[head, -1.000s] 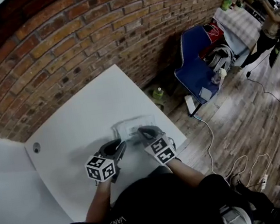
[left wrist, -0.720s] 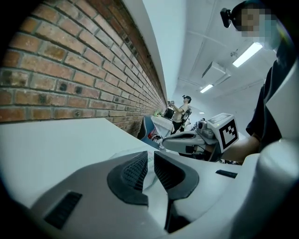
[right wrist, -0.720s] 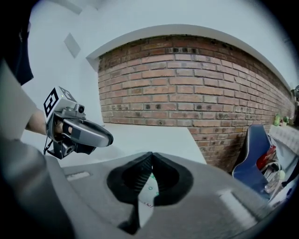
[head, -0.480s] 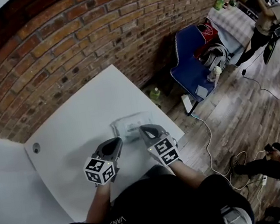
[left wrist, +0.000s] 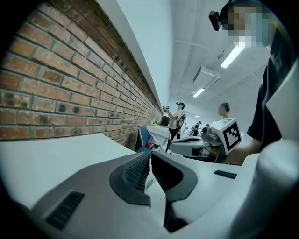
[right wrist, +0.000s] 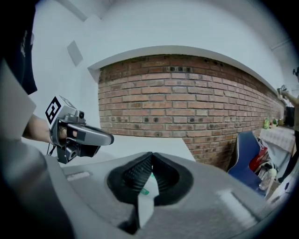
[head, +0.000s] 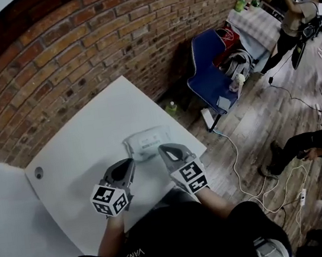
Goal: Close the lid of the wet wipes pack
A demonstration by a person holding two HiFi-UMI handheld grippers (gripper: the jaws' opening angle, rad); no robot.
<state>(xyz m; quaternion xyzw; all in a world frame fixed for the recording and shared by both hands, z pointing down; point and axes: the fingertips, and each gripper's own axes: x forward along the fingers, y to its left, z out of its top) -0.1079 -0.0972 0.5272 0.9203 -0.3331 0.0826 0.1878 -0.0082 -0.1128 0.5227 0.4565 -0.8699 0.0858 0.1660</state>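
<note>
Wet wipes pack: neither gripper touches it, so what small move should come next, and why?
Probably set both grippers down clear of it. The wet wipes pack lies flat on the table with no raised flap visible, though it is too small to confirm the latch. The left gripper, jaws closing on nothing, and the right gripper, shut and empty, sit short of the pack.

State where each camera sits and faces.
Head view: on the head, looking down at table, pack, left gripper, right gripper, forearms.
Left gripper view: on the left gripper, along its closing, empty jaws; right gripper beyond.
Right gripper view: on the right gripper, along its shut jaws; left gripper beyond.
Both gripper views share the brick wall.
</note>
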